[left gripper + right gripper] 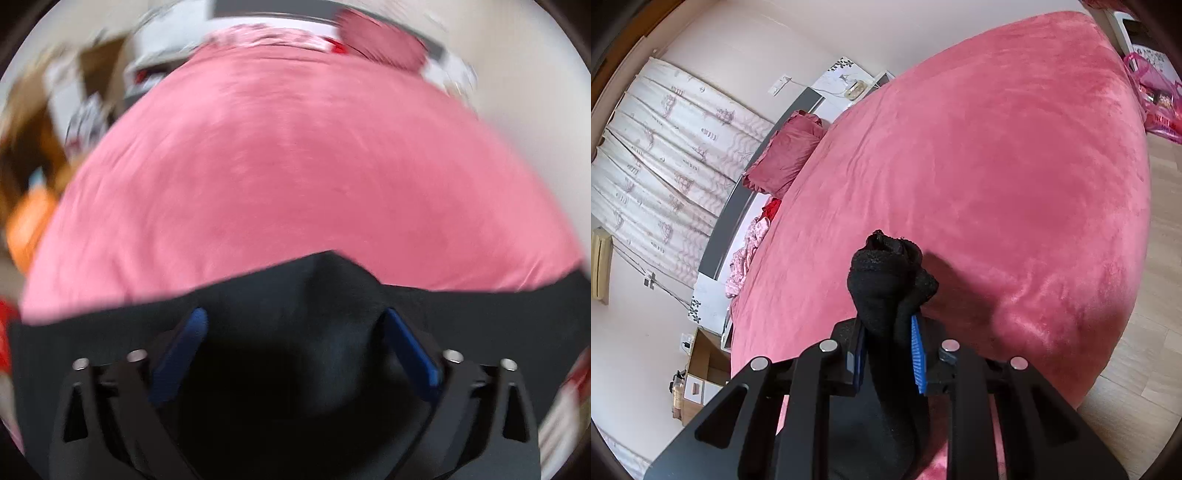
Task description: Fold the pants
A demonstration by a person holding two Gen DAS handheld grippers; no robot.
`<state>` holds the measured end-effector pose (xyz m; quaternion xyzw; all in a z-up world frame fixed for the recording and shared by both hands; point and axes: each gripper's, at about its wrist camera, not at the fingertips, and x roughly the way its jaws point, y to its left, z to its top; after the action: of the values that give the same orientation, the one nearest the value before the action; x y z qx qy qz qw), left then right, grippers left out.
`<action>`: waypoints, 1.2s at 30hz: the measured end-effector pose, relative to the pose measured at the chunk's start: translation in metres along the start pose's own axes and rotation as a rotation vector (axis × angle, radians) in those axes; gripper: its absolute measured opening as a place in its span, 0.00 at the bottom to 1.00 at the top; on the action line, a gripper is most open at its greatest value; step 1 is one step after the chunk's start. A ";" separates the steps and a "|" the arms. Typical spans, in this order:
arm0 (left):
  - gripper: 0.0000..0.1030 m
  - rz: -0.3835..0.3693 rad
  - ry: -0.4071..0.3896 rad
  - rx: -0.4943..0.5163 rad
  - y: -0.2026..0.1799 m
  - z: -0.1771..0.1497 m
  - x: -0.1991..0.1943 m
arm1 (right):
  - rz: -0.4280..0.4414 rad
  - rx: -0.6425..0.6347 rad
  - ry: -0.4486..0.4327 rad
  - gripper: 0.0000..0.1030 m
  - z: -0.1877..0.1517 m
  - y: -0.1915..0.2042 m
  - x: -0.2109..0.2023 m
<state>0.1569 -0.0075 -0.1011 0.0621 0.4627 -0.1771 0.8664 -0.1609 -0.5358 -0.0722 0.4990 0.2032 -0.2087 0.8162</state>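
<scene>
Since the black pants look soft and limp, edges suit gripping: right gripper clamps a bunched end, left gripper gapes apart over cloth on the pink bed.

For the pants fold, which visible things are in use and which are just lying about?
In use: black fabric pants, bunched in the right gripper; left gripper with pants between its spread fingers; pink plush bedcover.

Lying about: dark pink pillow, pink plastic bag, patterned white curtain.
</scene>
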 end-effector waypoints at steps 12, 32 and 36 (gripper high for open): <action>0.90 -0.082 -0.032 -0.115 0.023 -0.010 -0.002 | -0.017 0.022 0.005 0.18 -0.006 0.000 -0.007; 0.91 -0.052 -0.190 -0.455 0.113 -0.098 -0.071 | 0.351 -0.281 0.077 0.17 -0.069 0.176 -0.044; 0.91 -0.058 -0.189 -0.449 0.112 -0.101 -0.072 | 0.418 -0.382 0.146 0.17 -0.103 0.212 -0.042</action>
<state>0.0825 0.1423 -0.1053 -0.1623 0.4089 -0.0996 0.8925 -0.0940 -0.3495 0.0619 0.3808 0.1898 0.0423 0.9040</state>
